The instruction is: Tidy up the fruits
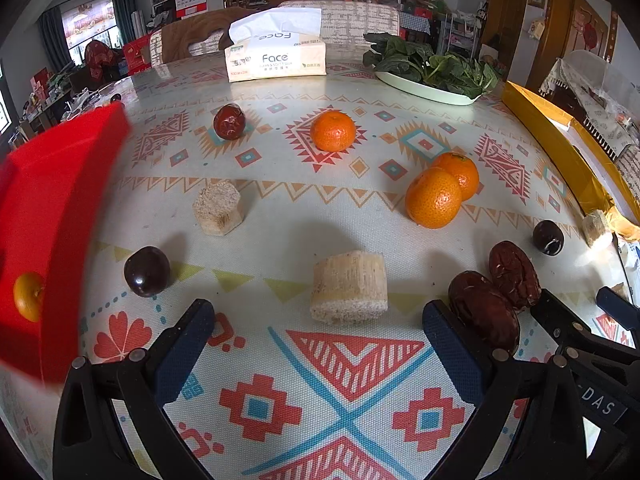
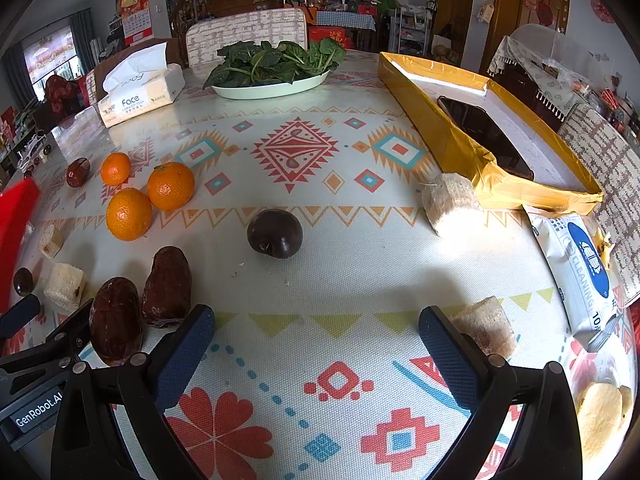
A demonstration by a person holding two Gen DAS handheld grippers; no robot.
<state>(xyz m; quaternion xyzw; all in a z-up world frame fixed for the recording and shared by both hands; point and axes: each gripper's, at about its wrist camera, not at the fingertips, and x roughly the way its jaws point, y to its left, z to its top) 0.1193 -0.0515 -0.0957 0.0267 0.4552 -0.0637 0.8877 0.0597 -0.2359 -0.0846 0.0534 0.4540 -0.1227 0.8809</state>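
Fruit lies scattered over a patterned tablecloth [image 1: 344,360]. Left gripper [image 1: 320,340] stands with jaws wide apart and empty, low over the cloth; a pale cut stalk piece [image 1: 349,287] sits just ahead, between its fingertips. Two wrinkled brown dates [image 1: 496,296] lie touching each other just beside its right finger, between the two grippers. A dark round fruit [image 1: 147,271] rests ahead to the left, near a red bin [image 1: 52,208] that holds one small orange [image 1: 28,296]. Three mandarins [image 1: 434,196] lie farther ahead, two of them touching. Right gripper [image 2: 316,336] is likewise spread wide and holds nothing; another dark round fruit [image 2: 275,233] lies well ahead, roughly on its centre line, and a second stalk piece [image 2: 486,326] touches the outer side of its right finger. A yellow tray [image 2: 440,120] borders the table's right side
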